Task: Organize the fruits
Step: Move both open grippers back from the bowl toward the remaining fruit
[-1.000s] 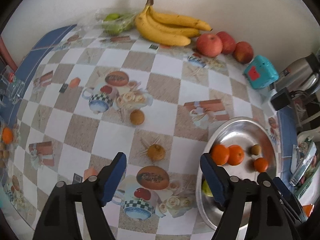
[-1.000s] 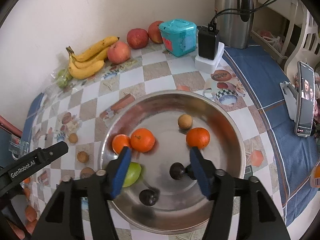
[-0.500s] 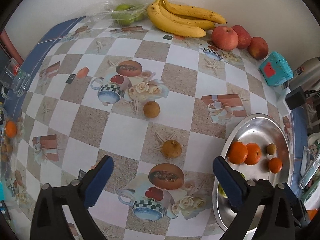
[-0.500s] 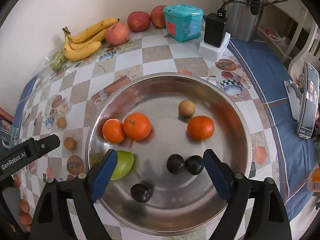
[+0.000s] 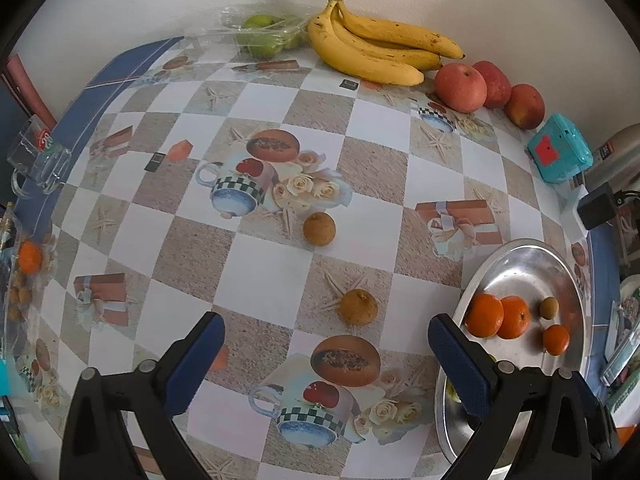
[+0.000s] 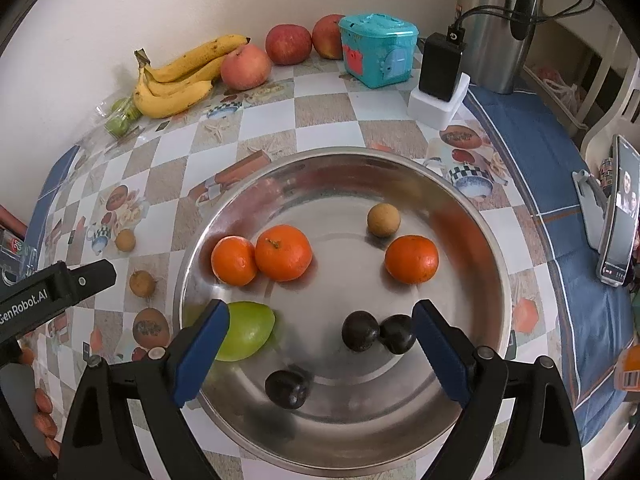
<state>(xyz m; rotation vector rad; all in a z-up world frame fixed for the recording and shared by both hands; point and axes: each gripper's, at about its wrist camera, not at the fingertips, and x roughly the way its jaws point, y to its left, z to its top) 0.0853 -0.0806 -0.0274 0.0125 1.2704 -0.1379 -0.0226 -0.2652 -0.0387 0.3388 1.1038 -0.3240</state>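
A steel bowl [image 6: 340, 200] holds three oranges [image 6: 283, 253], a green fruit [image 6: 250, 330], three dark plums [image 6: 360, 331] and a small tan fruit [image 6: 383, 220]. My right gripper [image 6: 320, 308] hangs over the bowl's near half. Its jaws are opening, with nothing pressed between them. My left gripper [image 5: 324, 322] stands open above the checked tablecloth. A brown round fruit [image 5: 359, 307] lies just past its fingertips and a second one [image 5: 319, 229] lies farther off. Bananas [image 5: 376, 54], apples [image 5: 460, 87] and bagged green fruits [image 5: 264, 34] line the wall.
A teal box [image 6: 376, 48], a black charger on a white base [image 6: 440, 76] and a steel flask [image 6: 496, 24] stand behind the bowl. A phone on a stand [image 6: 620, 216] is at the right edge. A glass mug [image 5: 36, 156] sits at the table's left edge.
Both grippers' jaws have spread wider. The dark plums beside the right finger now lie free of it in the bowl. The left view has drawn back a little from the table.
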